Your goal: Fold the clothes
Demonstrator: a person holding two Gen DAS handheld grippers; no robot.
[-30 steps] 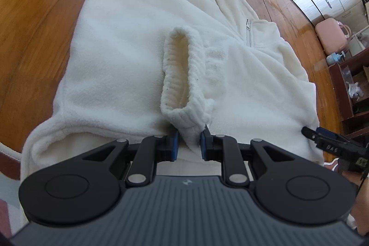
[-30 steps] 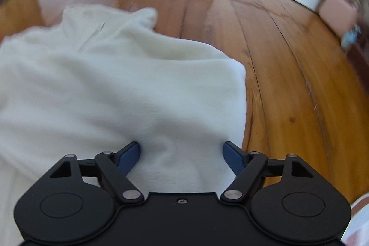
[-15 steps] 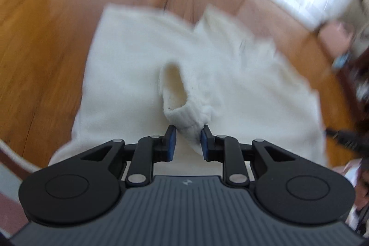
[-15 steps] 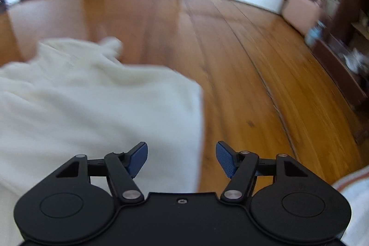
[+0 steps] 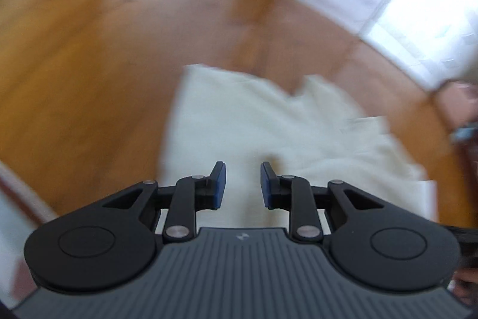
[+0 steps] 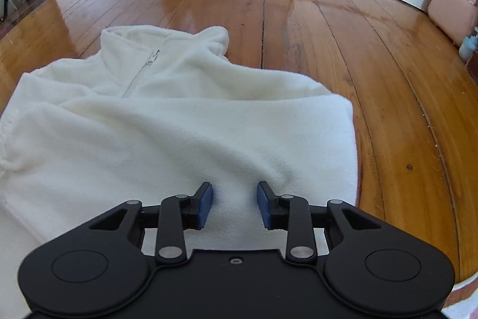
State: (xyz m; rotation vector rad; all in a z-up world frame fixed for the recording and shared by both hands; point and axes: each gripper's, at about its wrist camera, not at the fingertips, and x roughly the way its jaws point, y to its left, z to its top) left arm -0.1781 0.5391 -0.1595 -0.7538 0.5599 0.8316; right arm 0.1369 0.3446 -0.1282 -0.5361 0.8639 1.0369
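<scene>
No words, numbers or brand names can be read in either view. The only mark is a small pale zigzag emblem on the ribbed grey housing (image 5: 242, 274) in the left wrist view, too blurred to make out.

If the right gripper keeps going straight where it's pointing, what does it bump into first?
Most likely the white fleece jacket: the right gripper points down at it and the cloth fills the gap between its fingers. How far off it is, is unclear.

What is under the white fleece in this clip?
The fleece lies on a wooden floor, which shows around its far and right edges. Whether anything else sits beneath it cannot be seen; the fabric covers that area.
</scene>
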